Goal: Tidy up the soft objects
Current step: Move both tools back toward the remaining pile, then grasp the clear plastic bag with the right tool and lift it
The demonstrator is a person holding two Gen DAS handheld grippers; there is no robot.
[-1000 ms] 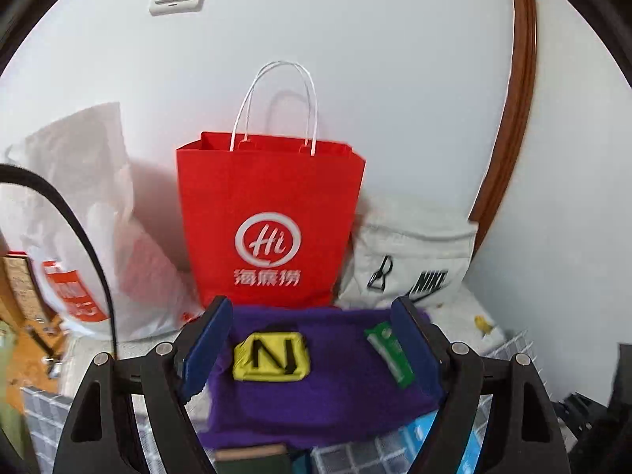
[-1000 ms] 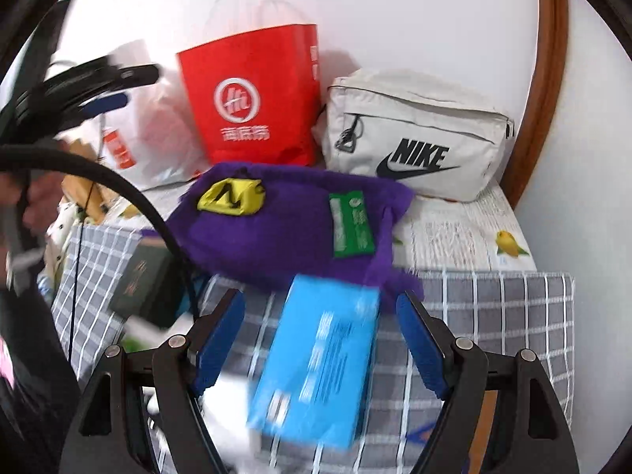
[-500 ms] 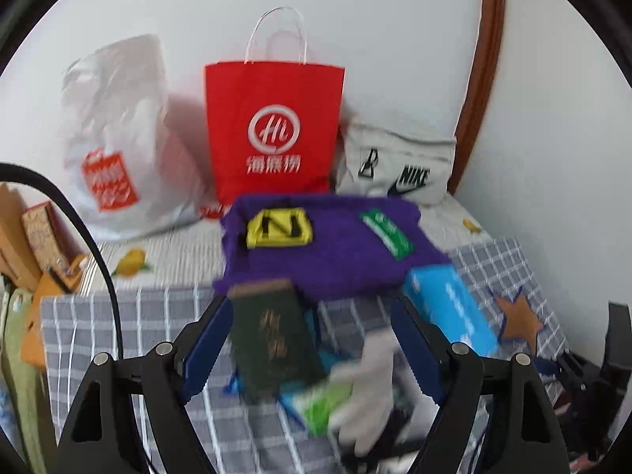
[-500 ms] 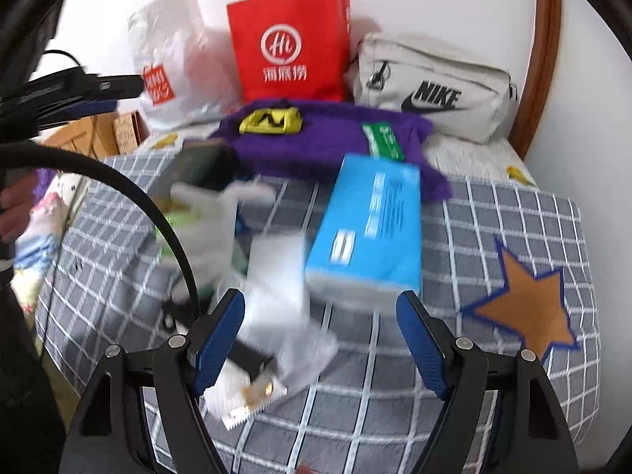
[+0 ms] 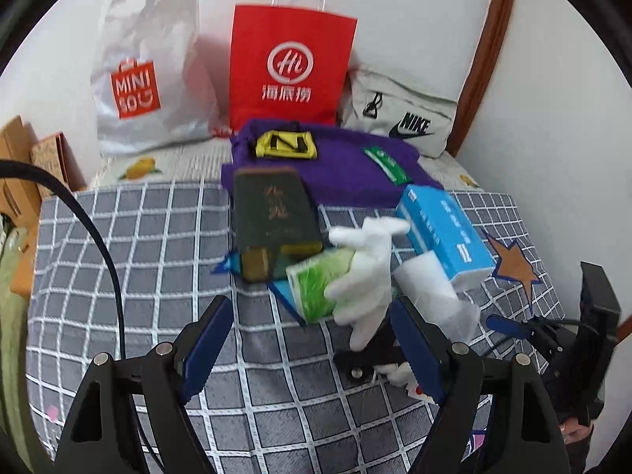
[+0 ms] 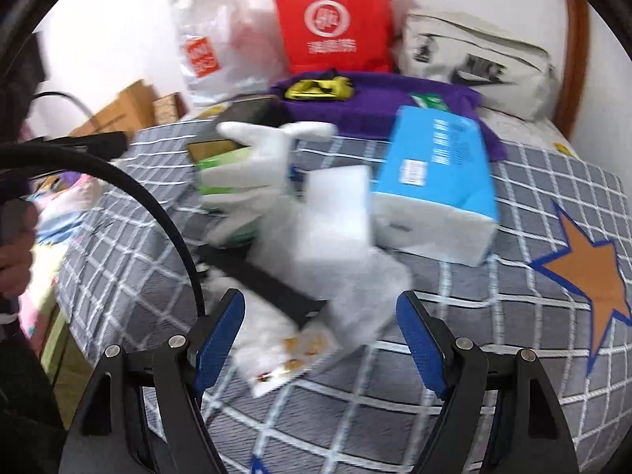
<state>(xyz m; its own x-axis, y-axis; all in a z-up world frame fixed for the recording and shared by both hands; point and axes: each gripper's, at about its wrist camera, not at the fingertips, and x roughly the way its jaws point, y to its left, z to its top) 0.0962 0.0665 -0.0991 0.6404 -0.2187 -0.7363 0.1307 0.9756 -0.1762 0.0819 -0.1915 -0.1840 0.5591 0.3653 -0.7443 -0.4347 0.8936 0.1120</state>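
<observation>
At the far left of the left wrist view, cardboard boxes (image 5: 23, 166) stand beside the bed (image 5: 130, 237), which wears a grey checked cover. Against the wall behind stand a white Miniso bag (image 5: 150, 75), then a red paper bag (image 5: 290, 67), then a pale Nike pouch (image 5: 403, 118). In front of the red bag lies a purple cloth (image 5: 339, 170) with a yellow patch and a green label. A dark green book (image 5: 272, 213) rests partly on the cloth's near edge. Just right of it a green tissue pack (image 5: 316, 288) lies under a white glove (image 5: 367, 268), and a blue tissue box (image 5: 446, 233) sits to the right, touching a white foam block (image 5: 426, 280). An orange star (image 5: 513, 264) marks the cover at the right.

The left gripper (image 5: 312, 339) hovers over bare cover near the green pack, jaws wide, nothing between them. The right gripper (image 6: 320, 335) is likewise spread wide and empty, above a clear plastic wrapper (image 6: 355, 288) and a black flat object (image 6: 268, 280); the glove (image 6: 256, 166) and blue box (image 6: 434, 173) lie beyond it, blurred
</observation>
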